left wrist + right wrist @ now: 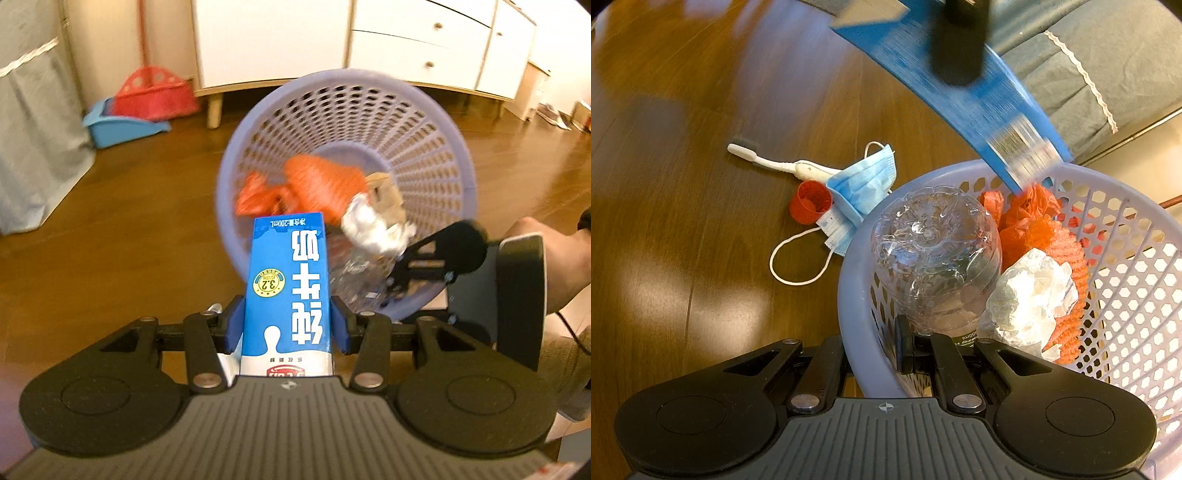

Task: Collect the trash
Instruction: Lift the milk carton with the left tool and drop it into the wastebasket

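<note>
Left claw point(287, 325), viewed along its fingers: the blue pads are clamped on either side of a blue milk carton point(286, 291), which projects forward from the claw toward the tilted lilac basket point(436, 107). The carton's far end lies just at the basket's near rim and has not yet gone in.

Right claw point(875, 356): its fingers straddle the basket's near wall point(857, 295), one outside and one inside, evidently gripping the wall and holding the basket tipped; how tightly they are pressed on it cannot be told, as the rim hides the contact.

Already in the basket, ahead of the right claw: a clear plastic bottle point(936, 254) directly in front, crumpled white paper point(1030, 295) to its right, and orange netting and wrappers point(1034, 218) beyond these. A brownish cardboard scrap point(384, 192) is visible from the left view only, though blur makes its identity uncertain.

Still on the floor, ahead and left of the right claw, just outside the basket: a blue face mask point(864, 184), a small red cup point(810, 201) touching it, and a white toothbrush point(775, 162).

Judged progress: well past halfway; the carton awaits release, and three items are left.
</note>
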Available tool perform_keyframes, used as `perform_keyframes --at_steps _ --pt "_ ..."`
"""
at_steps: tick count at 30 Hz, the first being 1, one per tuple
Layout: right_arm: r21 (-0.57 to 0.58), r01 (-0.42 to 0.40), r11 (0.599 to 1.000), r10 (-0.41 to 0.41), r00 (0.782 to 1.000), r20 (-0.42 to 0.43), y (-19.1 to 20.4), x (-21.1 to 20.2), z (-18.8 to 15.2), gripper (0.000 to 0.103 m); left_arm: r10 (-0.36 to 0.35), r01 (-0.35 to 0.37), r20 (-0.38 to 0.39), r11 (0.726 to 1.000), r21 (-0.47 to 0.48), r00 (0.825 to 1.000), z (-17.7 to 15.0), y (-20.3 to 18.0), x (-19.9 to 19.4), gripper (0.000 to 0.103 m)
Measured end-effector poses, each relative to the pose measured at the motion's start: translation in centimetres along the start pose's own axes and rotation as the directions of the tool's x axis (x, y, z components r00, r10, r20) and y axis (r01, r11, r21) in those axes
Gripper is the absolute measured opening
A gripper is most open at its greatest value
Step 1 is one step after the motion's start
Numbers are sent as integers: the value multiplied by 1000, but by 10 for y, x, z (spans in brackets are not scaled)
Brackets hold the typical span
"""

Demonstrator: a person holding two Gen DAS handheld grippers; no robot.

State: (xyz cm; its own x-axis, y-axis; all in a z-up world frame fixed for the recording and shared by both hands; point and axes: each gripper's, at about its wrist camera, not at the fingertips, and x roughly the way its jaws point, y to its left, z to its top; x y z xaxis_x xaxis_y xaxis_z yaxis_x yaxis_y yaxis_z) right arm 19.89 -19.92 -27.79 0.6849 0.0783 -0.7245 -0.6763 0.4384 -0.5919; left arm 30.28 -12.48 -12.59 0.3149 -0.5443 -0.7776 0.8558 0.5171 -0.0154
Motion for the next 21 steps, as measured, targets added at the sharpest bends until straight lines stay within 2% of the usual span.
perform_keyframes --at_steps 11,15,21 --pt "17 0 1000 -1 1000 6 -1 -2 -2 4 -68 75 -45 978 196 997 46 -37 47 42" --pt "27 0 1000 0 1000 11 -3 -2 -3 4 -94 102 -47 975 197 994 60 -43 64 42" --pt "37 0 999 -1 1000 15 -3 -3 -5 4 -123 122 -2 986 117 992 73 -39 77 42"
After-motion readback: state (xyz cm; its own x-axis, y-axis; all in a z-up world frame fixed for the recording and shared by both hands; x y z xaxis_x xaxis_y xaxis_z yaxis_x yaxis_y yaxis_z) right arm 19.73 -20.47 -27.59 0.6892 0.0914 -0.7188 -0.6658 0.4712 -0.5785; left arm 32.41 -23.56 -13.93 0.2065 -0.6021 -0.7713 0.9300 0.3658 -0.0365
